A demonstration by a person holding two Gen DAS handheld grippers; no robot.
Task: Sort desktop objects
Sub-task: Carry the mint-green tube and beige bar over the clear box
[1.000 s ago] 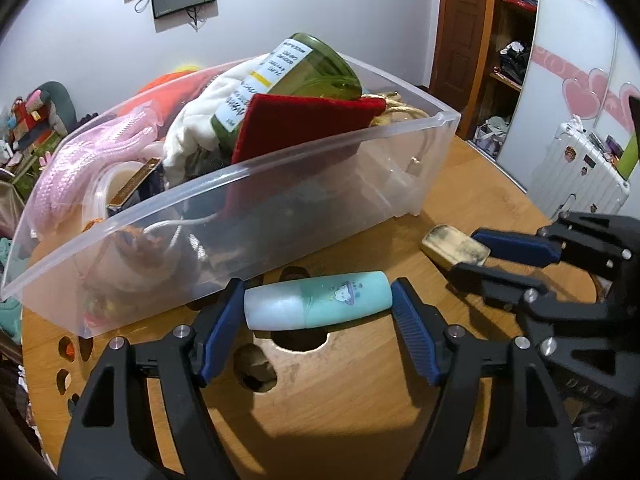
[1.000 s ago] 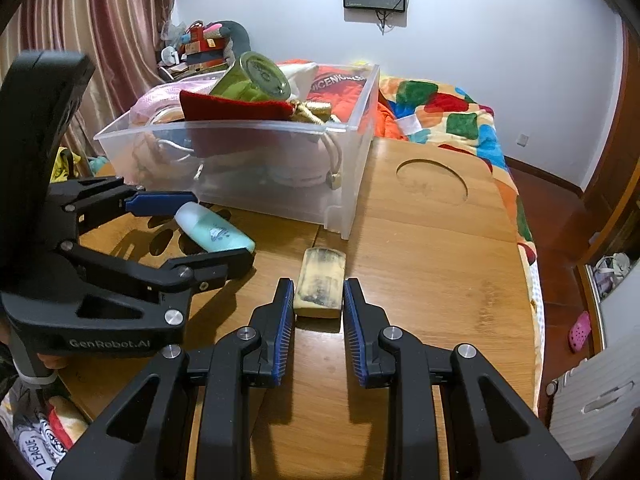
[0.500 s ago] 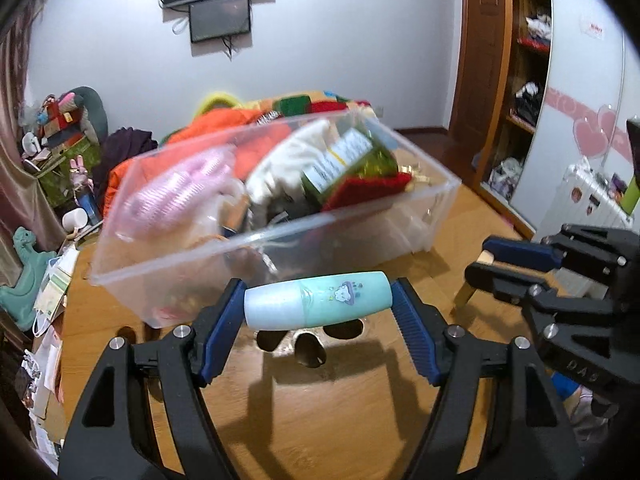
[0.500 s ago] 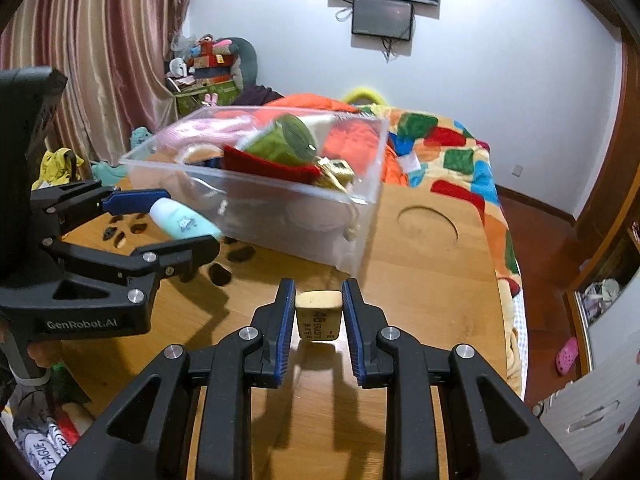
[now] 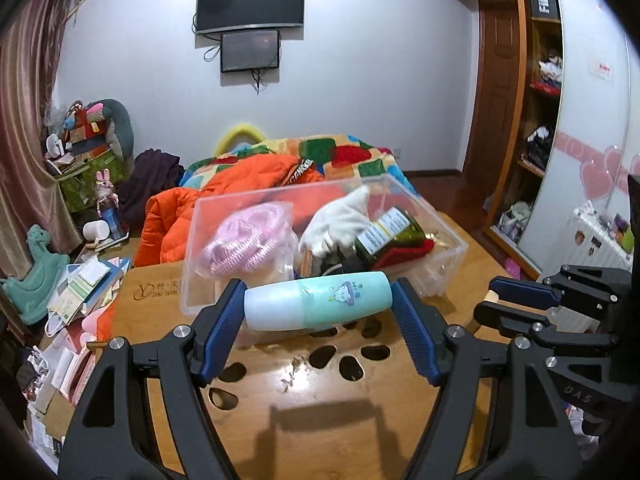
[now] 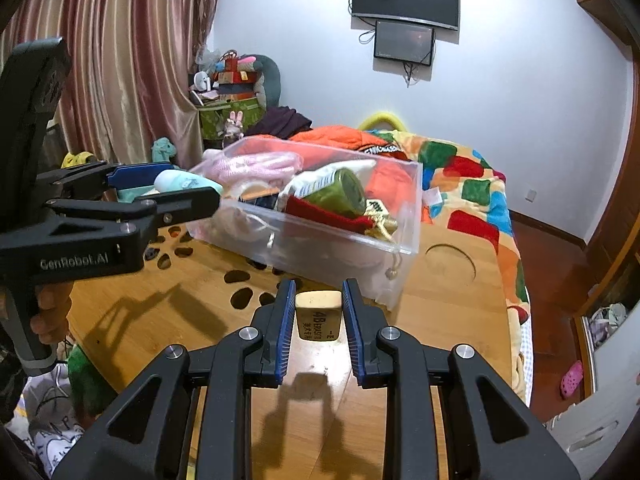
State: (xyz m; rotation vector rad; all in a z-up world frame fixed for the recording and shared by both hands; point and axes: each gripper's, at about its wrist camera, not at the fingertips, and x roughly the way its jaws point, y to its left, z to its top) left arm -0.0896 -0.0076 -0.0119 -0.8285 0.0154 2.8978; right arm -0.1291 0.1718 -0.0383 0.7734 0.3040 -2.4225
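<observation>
Left gripper (image 5: pixel 318 312) clamps the mint-green plastic bottle (image 5: pixel 318 305) crosswise, right gripper (image 6: pixel 318 316) pinches the small tan eraser block (image 6: pixel 319 315), both airborne. The cluttered clear plastic bin (image 6: pixel 404 240) sits just ahead: carry each over its rim, release low
</observation>
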